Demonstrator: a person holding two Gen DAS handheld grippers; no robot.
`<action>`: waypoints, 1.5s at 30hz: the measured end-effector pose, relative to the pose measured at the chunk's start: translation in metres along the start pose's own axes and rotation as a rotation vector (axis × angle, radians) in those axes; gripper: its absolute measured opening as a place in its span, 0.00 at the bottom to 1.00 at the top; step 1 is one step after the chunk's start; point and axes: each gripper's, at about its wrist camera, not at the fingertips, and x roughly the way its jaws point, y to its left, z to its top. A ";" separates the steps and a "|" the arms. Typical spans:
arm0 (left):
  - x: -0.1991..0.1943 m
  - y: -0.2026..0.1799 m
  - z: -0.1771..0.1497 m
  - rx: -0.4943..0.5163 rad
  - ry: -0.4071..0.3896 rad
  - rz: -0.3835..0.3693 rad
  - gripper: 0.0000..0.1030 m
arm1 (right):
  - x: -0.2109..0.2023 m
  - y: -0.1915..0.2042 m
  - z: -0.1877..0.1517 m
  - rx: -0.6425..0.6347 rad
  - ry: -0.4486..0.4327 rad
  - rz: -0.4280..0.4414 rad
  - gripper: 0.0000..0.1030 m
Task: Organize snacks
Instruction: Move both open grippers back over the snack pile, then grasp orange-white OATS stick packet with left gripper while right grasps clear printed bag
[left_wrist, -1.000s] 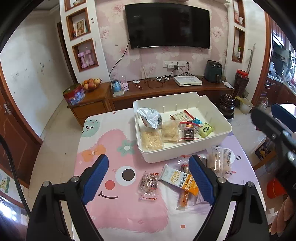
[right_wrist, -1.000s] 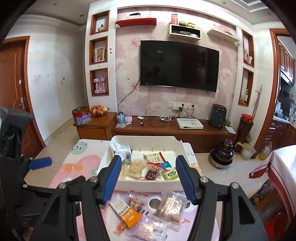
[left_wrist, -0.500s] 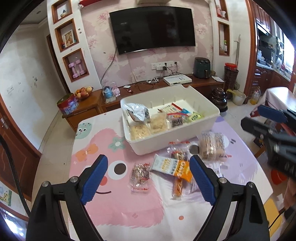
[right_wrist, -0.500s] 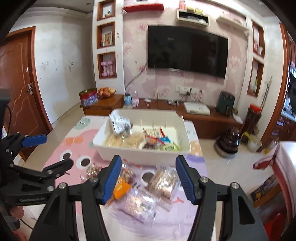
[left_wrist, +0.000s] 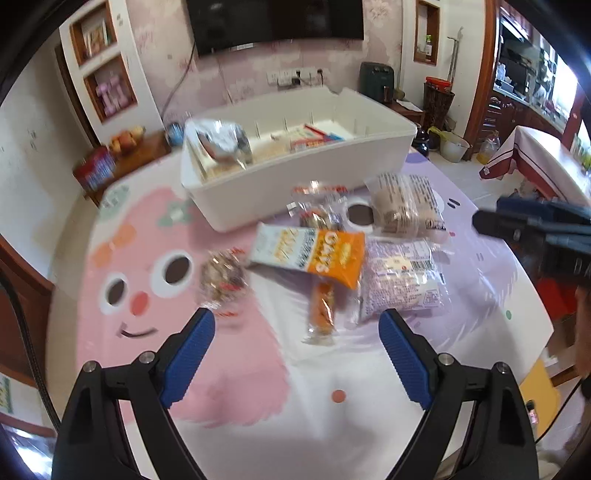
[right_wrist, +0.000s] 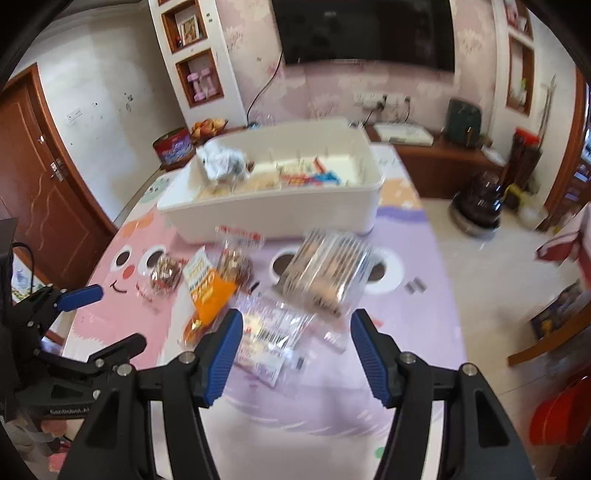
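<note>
Left gripper (left_wrist: 297, 334): wide, empty.
Right gripper (right_wrist: 295, 338): wide, empty.
Snack packets (left_wrist: 400, 280): centre frame, light, crinkly, slippery; pinch sealed edges.

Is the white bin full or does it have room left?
Room left. The white bin holds a crumpled silver bag and a few packets at its left and middle; its right end shows bare white floor.

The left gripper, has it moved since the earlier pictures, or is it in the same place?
Yes. The left gripper has come down toward the table: the white bin and the loose snacks now look larger and nearer in its view.
</note>
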 end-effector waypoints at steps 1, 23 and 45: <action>0.005 0.001 -0.001 -0.013 0.012 -0.014 0.87 | 0.005 -0.001 -0.002 0.004 0.011 0.011 0.59; 0.069 0.040 0.035 -0.204 0.115 -0.113 0.87 | 0.094 0.016 -0.005 0.045 0.172 0.148 0.72; 0.149 0.045 0.077 -0.502 0.376 -0.107 0.86 | 0.089 0.040 -0.022 -0.117 0.157 0.150 0.57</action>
